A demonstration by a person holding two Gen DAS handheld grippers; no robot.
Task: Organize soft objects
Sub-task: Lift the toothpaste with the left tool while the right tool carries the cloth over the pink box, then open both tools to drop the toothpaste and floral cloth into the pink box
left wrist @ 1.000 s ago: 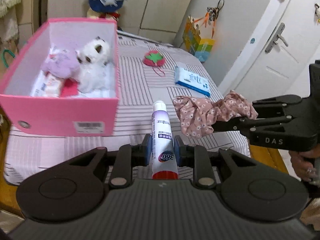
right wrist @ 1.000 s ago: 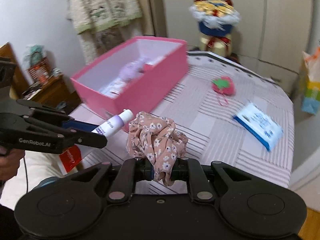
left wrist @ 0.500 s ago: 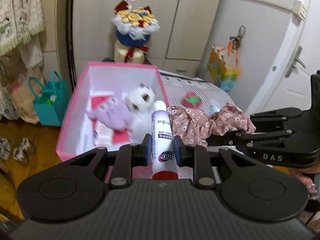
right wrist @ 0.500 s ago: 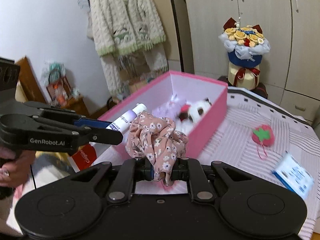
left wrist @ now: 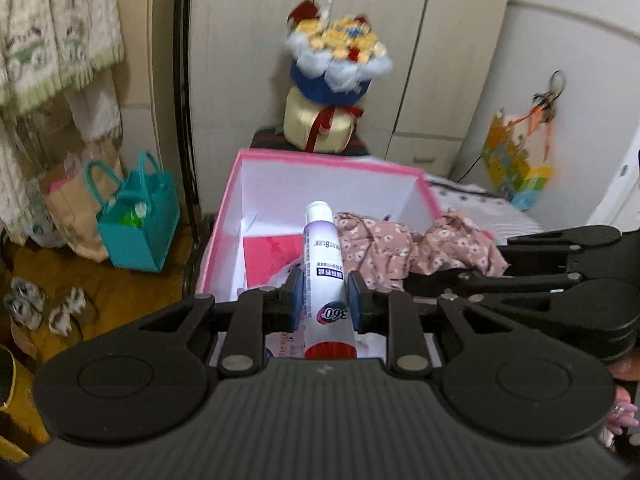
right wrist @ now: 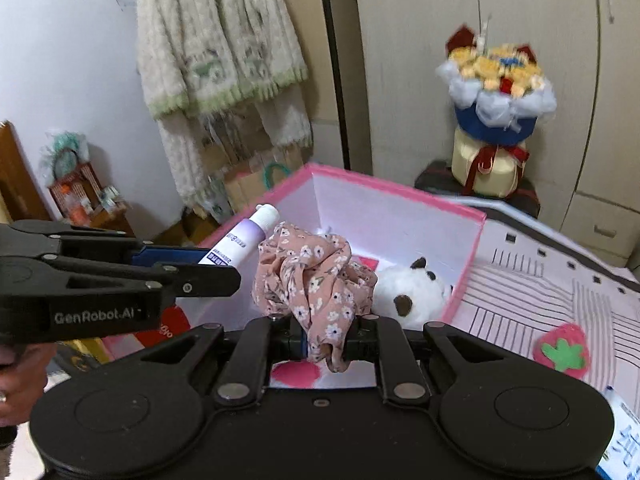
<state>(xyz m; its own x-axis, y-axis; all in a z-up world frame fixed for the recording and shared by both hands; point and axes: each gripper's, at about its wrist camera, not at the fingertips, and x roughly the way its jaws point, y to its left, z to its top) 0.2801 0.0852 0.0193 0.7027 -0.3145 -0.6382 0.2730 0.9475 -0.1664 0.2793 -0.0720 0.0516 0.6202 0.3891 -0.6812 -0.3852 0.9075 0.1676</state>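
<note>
We see the striped table [right wrist: 560,292] first, and on it the pink box [left wrist: 224,216], open-topped with white inner walls, which we take as our landmark. Behind the box, against the cupboard doors, stands a bouquet [left wrist: 336,64] wrapped in blue and white. To the left of the box, down on the floor, sits a teal bag [left wrist: 140,220]. Inside the box, toward its right wall, lies a white plush toy [right wrist: 412,292] with dark ears, on top of pink and white packets we cannot make out. Over the box's open top, on its right side, the right gripper [right wrist: 324,340] has its jaws pinched tight on a pink floral cloth [right wrist: 316,276], which bunches up above the pads and hangs a little below them. Over the near left part of the box, the left gripper [left wrist: 324,300] is clamped on a white and lavender tube [left wrist: 326,280], cap pointing away toward the box's far wall. On the table to the right of the box lies a small strawberry-shaped pouch [right wrist: 564,350].
</note>
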